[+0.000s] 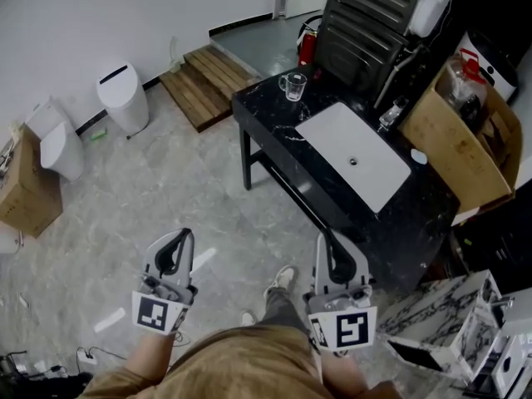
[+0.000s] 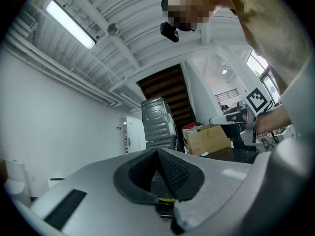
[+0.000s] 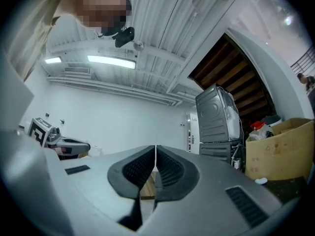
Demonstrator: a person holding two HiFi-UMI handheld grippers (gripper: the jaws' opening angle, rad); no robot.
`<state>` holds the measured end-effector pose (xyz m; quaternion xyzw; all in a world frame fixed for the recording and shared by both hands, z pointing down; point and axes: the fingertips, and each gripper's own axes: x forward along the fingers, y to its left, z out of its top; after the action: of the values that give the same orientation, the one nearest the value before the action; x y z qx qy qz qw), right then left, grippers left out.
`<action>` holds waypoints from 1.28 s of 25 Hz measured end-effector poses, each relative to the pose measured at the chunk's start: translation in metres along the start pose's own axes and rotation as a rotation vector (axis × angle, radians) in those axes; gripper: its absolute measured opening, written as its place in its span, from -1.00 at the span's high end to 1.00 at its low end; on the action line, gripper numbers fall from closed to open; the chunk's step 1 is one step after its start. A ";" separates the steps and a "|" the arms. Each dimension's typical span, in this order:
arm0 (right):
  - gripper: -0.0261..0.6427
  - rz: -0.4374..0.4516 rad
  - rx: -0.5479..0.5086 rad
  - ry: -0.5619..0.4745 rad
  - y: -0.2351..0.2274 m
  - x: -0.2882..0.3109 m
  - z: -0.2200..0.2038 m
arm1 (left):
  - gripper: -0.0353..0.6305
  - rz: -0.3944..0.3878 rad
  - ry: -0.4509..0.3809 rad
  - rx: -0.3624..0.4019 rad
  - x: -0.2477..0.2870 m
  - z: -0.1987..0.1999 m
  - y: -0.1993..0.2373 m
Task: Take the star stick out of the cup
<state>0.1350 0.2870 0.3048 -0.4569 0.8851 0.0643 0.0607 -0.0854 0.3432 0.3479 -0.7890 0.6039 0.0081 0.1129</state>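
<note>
Your left hand-held gripper (image 1: 183,234) and right hand-held gripper (image 1: 327,239) are both held low in front of you. Each has its jaws pressed together with nothing between them. The glass cup (image 1: 293,86) stands well ahead of both, apart from them, on the far corner of the black table (image 1: 264,116). The star stick is too small to make out there.

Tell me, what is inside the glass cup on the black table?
The glass cup on the black table is see-through, and nothing shows above its rim. It is too small and far away to tell whether anything sits inside.
</note>
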 end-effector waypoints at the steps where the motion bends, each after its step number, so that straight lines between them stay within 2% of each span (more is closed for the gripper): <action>1: 0.91 0.004 0.001 0.001 -0.004 0.007 -0.003 | 0.89 0.007 -0.001 -0.007 0.006 -0.002 0.003; 4: 0.91 0.018 -0.001 0.004 -0.020 0.029 -0.007 | 0.89 0.032 0.023 -0.038 0.026 -0.010 0.011; 9: 0.91 0.025 -0.006 0.002 -0.049 0.063 -0.012 | 0.89 0.025 -0.002 -0.023 0.066 -0.015 0.015; 18: 0.91 0.022 -0.003 0.033 -0.083 0.105 -0.034 | 0.89 0.028 0.039 -0.053 0.120 -0.040 0.023; 24: 0.91 0.028 0.009 0.058 -0.116 0.139 -0.048 | 0.89 0.012 0.042 -0.053 0.174 -0.044 0.026; 28: 0.91 0.032 0.013 0.057 -0.145 0.168 -0.057 | 0.89 0.004 0.012 -0.033 0.217 -0.043 0.029; 32: 0.91 0.067 0.031 0.053 -0.162 0.194 -0.062 | 0.89 -0.002 0.027 -0.033 0.254 -0.045 0.029</action>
<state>0.1527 0.0275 0.3245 -0.4277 0.9020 0.0406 0.0420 -0.0498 0.0864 0.3494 -0.7915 0.6042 0.0073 0.0917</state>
